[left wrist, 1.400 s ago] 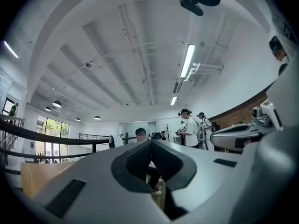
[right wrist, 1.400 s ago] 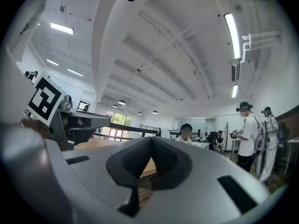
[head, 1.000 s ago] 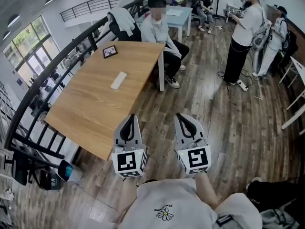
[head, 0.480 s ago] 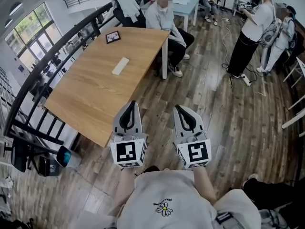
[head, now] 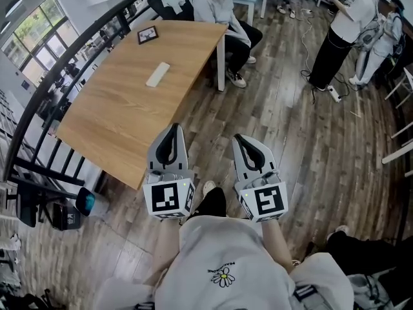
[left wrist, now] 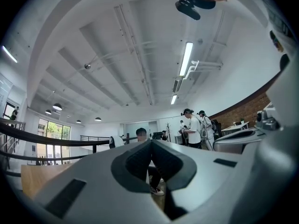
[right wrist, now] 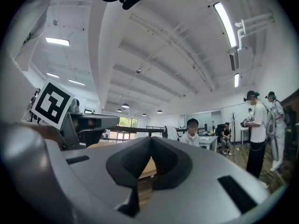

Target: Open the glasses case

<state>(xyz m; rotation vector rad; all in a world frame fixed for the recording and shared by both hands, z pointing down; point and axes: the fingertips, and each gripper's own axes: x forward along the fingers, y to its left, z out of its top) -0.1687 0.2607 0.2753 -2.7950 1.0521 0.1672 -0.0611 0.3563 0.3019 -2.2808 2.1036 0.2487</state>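
Wood-plank floor (head: 310,147) fills most of the head view, with a long wooden table (head: 122,124) at the left beside a dark railing (head: 58,89). A person (head: 216,8) sits at the table's far end and others stand at the far right.

The glasses case (head: 158,74), a small pale oblong, lies flat on the far half of the table. It is near a dark framed square (head: 148,35) at the far corner and well apart from both grippers.

The left gripper (head: 171,131) and the right gripper (head: 242,141) are held side by side over the floor, just off the table's near corner. Each gripper view shows its jaws pressed together with nothing between them.

The task looks not yet begun, since the case is untouched and seems closed.

Judged from here, the case is probably a light, stiff shell with a smooth skin. It would likely skate across the bare wood if pushed from one side only.

One gripper could pinch the lower half across its narrow width to pin it. The other could then catch the lid's lip along the long edge opposite the hinge. Which edge carries the hinge is too small to tell at this range.
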